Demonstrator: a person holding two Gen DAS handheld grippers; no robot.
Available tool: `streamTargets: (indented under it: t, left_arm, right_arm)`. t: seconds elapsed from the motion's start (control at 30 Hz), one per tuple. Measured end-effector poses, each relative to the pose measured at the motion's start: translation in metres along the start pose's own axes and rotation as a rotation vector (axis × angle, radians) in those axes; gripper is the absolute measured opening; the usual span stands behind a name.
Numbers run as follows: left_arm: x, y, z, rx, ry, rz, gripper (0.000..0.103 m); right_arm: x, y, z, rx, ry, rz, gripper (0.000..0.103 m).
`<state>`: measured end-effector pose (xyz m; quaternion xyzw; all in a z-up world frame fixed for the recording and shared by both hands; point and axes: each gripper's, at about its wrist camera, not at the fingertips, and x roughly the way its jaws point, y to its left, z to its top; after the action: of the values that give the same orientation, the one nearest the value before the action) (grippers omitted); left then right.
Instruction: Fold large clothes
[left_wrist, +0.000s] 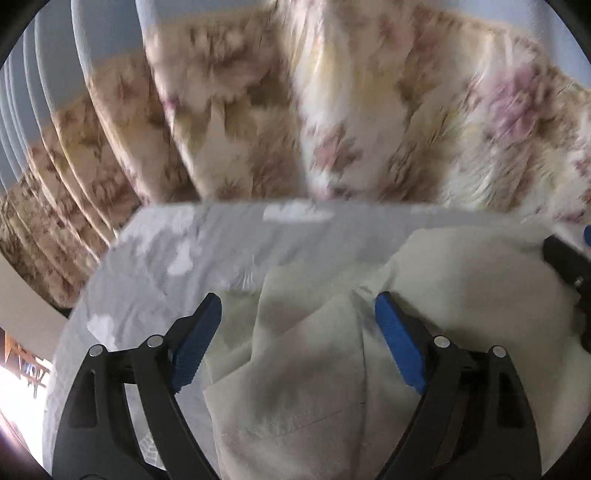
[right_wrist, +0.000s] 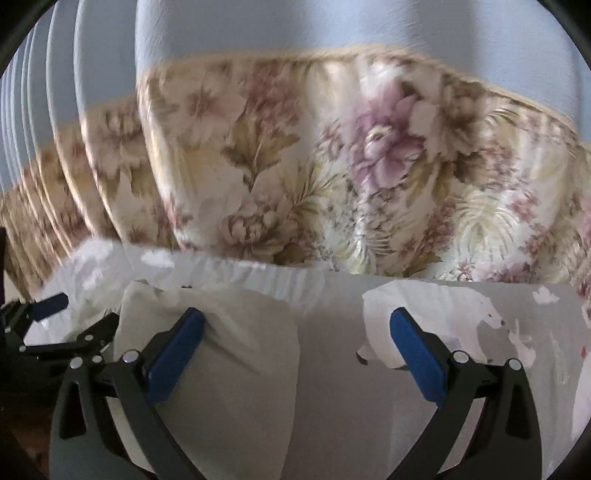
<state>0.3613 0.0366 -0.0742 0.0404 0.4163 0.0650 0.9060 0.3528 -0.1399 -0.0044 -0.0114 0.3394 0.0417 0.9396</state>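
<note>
Left wrist view: left gripper (left_wrist: 297, 325) wide open, empty, over the cream garment (left_wrist: 295, 387) on the bed (left_wrist: 166, 251). Right gripper (right_wrist: 295, 341) gapes empty too. Loose folds could slump, snagging a fingertip.

The left tool (left_wrist: 297, 310) points steeply downward, its blue pads (left_wrist: 400, 350) spread wide and clamping nothing. The right tool (right_wrist: 295, 328) likewise tilts down, jaws wide apart, gripping nothing.
</note>
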Motion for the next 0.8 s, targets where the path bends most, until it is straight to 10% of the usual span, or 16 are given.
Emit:
streamTargets:
  t: [0.4,0.8]
  left_arm:
    - [0.023,0.017,-0.007,0.030,0.052,0.000,0.089]
    - [-0.077,0.053,-0.055,-0.080,-0.070,-0.139,0.090]
  right_arm:
    - [0.041,0.015,-0.019,-0.090,0.117,-0.021,0.100]
    - [-0.072,-0.019,-0.058,0.081,0.096,0.136,0.101]
